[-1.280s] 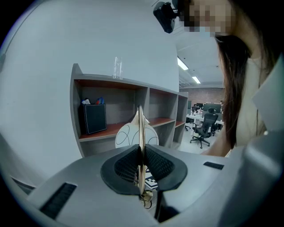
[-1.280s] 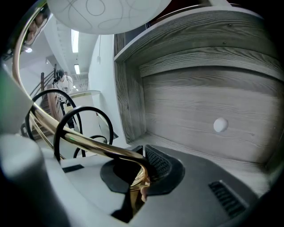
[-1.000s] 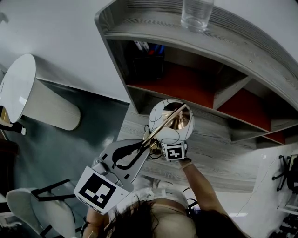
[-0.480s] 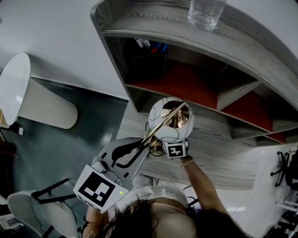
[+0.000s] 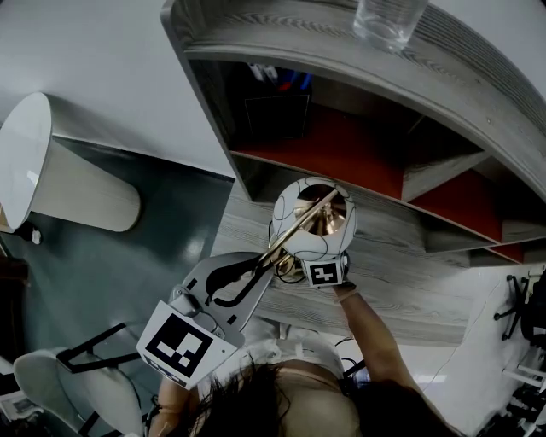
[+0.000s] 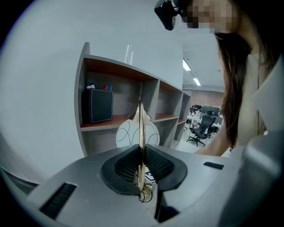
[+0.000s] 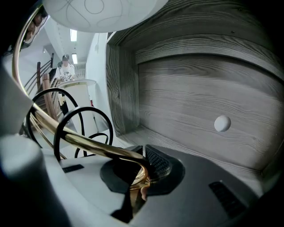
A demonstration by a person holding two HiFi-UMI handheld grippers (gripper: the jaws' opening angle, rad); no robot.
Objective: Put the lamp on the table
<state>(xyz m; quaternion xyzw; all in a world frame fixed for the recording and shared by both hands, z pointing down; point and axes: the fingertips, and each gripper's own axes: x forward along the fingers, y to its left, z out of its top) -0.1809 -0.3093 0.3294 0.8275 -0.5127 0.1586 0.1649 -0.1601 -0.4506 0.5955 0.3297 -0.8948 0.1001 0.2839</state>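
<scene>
The lamp has a white globe shade (image 5: 299,205) with thin dark lines and a gold stem (image 5: 300,227). It hangs just above the grey wood table (image 5: 401,282), in front of the shelf unit. My left gripper (image 5: 271,260) is shut on the gold stem (image 6: 141,128), with the globe (image 6: 126,133) straight ahead of the jaws. My right gripper (image 5: 319,259) sits under the globe, marker cube toward me. It is shut on the curved lower end of the stem (image 7: 88,144). The globe (image 7: 97,11) is overhead there. Black cord (image 7: 66,128) loops beside the jaws.
A grey shelf unit (image 5: 358,85) with red-brown shelves (image 5: 341,154) rises behind the table. It holds a black box (image 5: 275,115), and a clear glass (image 5: 388,17) stands on top. A white round stand (image 5: 34,162) is at left, a chair (image 5: 51,384) at lower left.
Both grippers keep their hold on the lamp and it stays in nearly the same spot above the table. Only the head view has drifted a little.
</scene>
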